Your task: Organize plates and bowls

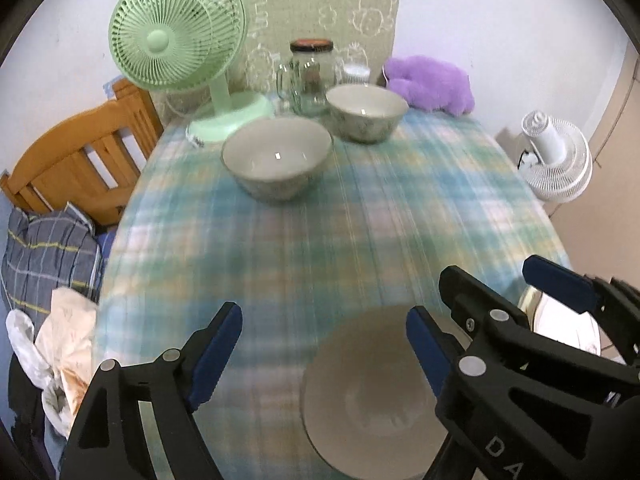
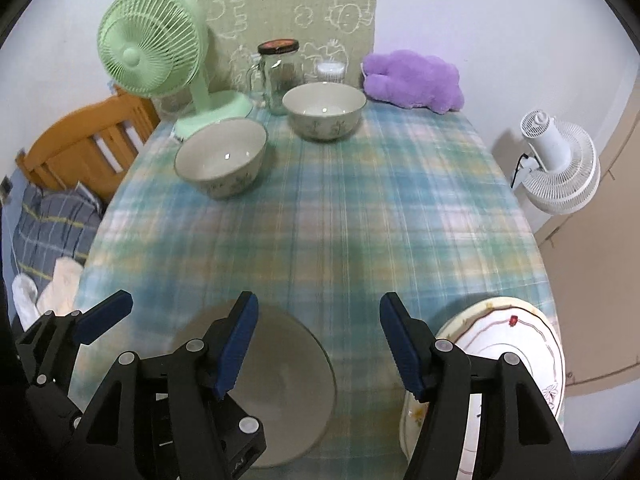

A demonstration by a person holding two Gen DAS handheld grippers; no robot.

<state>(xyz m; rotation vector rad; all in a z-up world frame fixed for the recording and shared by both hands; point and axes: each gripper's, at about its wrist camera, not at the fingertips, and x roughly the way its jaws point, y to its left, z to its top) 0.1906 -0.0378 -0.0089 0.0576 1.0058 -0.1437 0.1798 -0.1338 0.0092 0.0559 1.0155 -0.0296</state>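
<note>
Two grippers hover over the counter's [image 2: 360,208] near edge, fingers spread wide, nothing held: left gripper [image 1: 324,354], right gripper [image 2: 318,346]. A grey bowl [image 2: 280,384] sits beneath them; stacked plates [image 2: 516,344] occupy the near right corner; two bowls [image 2: 220,160] stand toward the far edge.

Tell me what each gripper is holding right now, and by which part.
Nothing is held. The left gripper and the right gripper both have open jaws with only tablecloth between them, above the near bowl, which sits free on the table.
</note>
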